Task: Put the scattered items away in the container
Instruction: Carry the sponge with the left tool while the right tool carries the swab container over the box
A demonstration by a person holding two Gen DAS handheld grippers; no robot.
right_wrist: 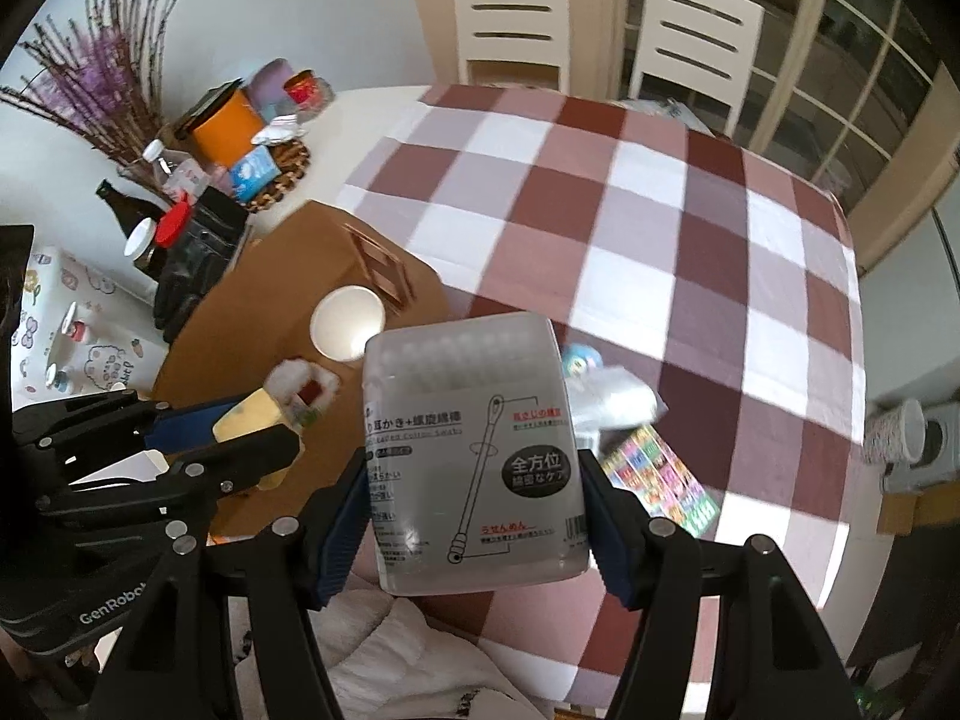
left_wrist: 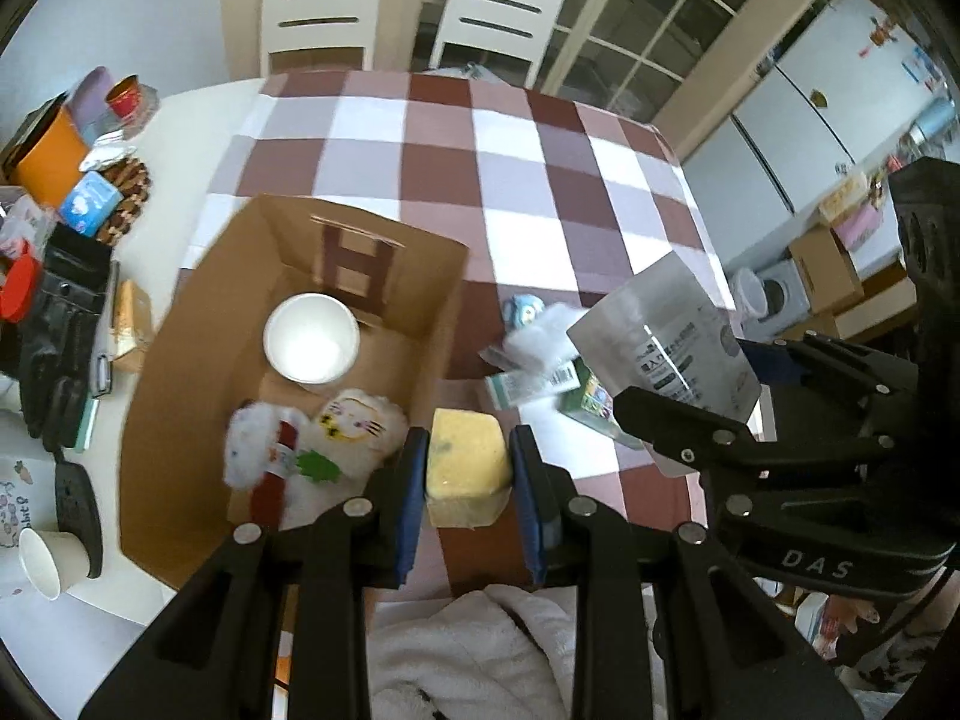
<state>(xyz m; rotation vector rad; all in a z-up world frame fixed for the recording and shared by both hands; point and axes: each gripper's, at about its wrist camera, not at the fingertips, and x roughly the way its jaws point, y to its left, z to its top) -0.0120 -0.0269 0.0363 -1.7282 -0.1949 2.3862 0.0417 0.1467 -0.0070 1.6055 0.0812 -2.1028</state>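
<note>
Our left gripper (left_wrist: 468, 468) clamps a yellow sponge (left_wrist: 467, 459); our right gripper (right_wrist: 474, 516) squeezes the swab box (right_wrist: 474, 450), cardboard box (left_wrist: 198, 360) at ten o'clock.

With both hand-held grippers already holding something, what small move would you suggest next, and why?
Probably carry the left hand-held gripper a little leftward over the cardboard box and release. It is shut on the yellow sponge, which sits just outside the box's right wall, nearer than the swab box in the right hand-held gripper.
</note>
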